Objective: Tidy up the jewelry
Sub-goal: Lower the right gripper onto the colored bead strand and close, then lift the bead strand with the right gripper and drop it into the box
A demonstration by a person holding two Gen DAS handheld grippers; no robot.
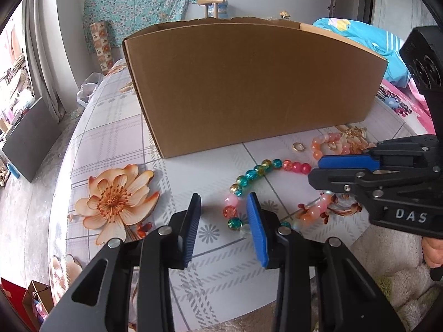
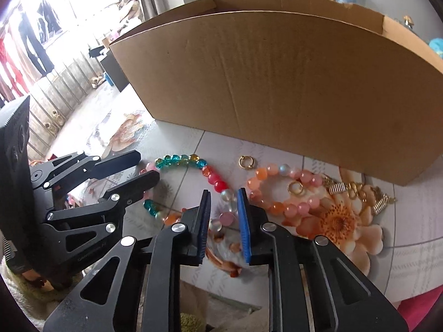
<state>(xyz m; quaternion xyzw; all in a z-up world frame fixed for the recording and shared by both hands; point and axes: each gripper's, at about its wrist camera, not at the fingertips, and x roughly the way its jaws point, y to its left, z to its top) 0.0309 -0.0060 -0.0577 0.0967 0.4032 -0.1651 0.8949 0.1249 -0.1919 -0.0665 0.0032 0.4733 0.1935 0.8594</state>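
Observation:
A multicoloured bead bracelet (image 1: 250, 175) (image 2: 191, 161) lies on the tablecloth in front of a brown cardboard box (image 1: 249, 88) (image 2: 277, 83). A pink-orange bead bracelet (image 2: 279, 193) (image 1: 329, 144) lies to its right, with a gold ring (image 2: 246, 162) (image 1: 298, 147), a gold hoop (image 2: 296, 187) and gold chain pieces (image 2: 357, 191). My left gripper (image 1: 223, 210) (image 2: 144, 166) is open, its fingers astride the multicoloured bracelet's near-left beads. My right gripper (image 2: 223, 207) (image 1: 314, 170) is open just over that bracelet's pale and pink beads.
The table (image 1: 116, 127) has a flowered cloth. The box stands close behind the jewelry and blocks the far side. A fluffy cream cushion (image 1: 393, 262) lies at the near right edge. Bedding (image 1: 360, 36) and a dark panel (image 1: 30, 138) lie beyond.

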